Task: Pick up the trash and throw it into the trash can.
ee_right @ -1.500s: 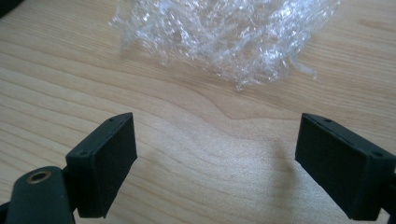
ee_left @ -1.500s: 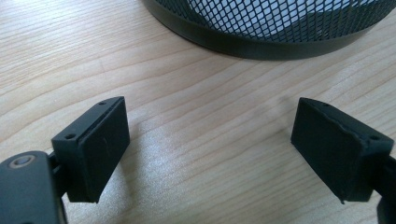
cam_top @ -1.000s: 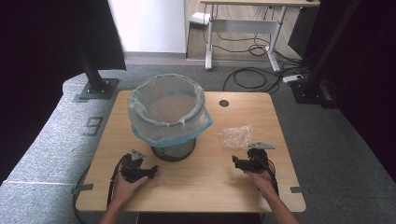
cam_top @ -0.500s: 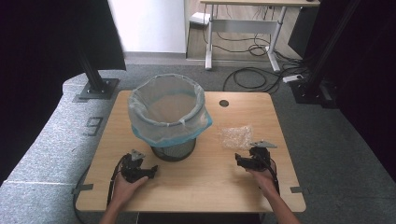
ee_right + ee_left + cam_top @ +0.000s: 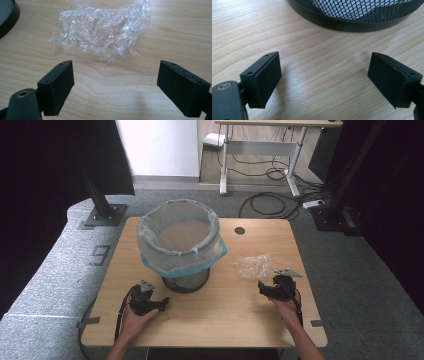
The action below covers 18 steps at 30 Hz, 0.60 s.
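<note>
A black mesh bin lined with a pale blue bag stands on the wooden table, left of centre. A crumpled piece of clear plastic wrap lies to its right. My right gripper rests on the table just short of the wrap, jaws wide apart, nothing between them. My left gripper sits open at the front left, with the bin's base close ahead of it.
A round cable hole sits near the table's far edge. Behind the table stand black stands, a desk frame and loose cables on the grey carpet. Bare wood lies between the two grippers.
The right gripper has edged slightly nearer the plastic wrap. The left gripper has stayed in place.
</note>
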### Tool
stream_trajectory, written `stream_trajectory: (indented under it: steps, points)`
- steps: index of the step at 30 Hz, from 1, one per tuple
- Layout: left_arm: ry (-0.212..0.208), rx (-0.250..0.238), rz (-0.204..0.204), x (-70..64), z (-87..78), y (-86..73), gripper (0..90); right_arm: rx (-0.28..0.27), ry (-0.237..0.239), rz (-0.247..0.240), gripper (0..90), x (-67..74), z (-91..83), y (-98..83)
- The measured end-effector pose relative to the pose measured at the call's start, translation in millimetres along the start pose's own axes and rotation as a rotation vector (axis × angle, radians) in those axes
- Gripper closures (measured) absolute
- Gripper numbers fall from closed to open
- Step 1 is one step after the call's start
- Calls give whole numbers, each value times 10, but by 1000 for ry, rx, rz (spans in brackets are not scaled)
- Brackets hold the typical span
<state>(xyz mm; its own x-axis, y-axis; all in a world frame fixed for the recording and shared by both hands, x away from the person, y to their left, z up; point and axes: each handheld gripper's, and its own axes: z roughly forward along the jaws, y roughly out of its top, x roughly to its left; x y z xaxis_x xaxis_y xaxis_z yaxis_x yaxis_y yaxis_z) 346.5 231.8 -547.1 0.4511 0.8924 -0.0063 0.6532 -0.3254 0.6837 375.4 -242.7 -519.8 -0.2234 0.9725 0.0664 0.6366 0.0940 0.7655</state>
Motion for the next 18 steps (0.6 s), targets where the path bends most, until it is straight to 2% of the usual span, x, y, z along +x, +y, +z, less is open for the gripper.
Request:
stream_trajectory:
  steps: [10, 18]
  points:
    - [0, 0, 0, 0, 0, 0, 114, 4, -32, 2, 146, -130, 30, -4]
    - [0, 0, 0, 0, 0, 0, 114, -13, -35, -4, 181, -168, 33, -5]
